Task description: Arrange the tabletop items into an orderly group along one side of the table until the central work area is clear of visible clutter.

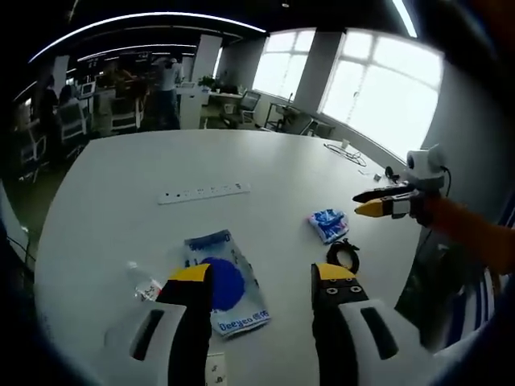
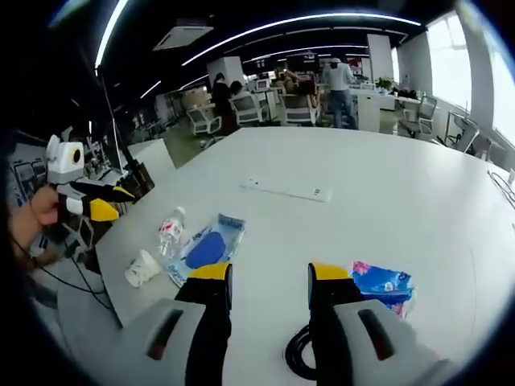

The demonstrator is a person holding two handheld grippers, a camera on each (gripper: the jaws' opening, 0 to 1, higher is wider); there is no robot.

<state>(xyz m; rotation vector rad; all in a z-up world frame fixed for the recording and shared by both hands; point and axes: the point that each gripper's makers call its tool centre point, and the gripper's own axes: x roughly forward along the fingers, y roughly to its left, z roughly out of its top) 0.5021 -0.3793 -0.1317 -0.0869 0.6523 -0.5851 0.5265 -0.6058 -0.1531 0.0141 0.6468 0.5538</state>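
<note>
On the white round table point(image 1: 241, 161) lie a blue-and-white flat packet point(image 1: 227, 283), a small clear water bottle point(image 1: 143, 283), a blue patterned tissue pack point(image 1: 328, 223) and a coiled black cable point(image 1: 346, 255). My left gripper point(image 1: 262, 277) hangs open above the packet's near end, holding nothing. My right gripper point(image 2: 270, 277) is open too, over the table between the packet point(image 2: 208, 245) and the tissue pack point(image 2: 382, 283), with the cable point(image 2: 299, 354) just below its right jaw. A crumpled white cup point(image 2: 142, 268) lies beside the bottle point(image 2: 170, 229).
A white power strip point(image 1: 203, 192) point(image 2: 287, 190) lies across the table's middle. Thin cables point(image 1: 348, 153) rest at the far edge by the windows. Each gripper appears in the other's view point(image 1: 368, 203) point(image 2: 119, 201), off the table's edge. Chairs, desks and people stand beyond.
</note>
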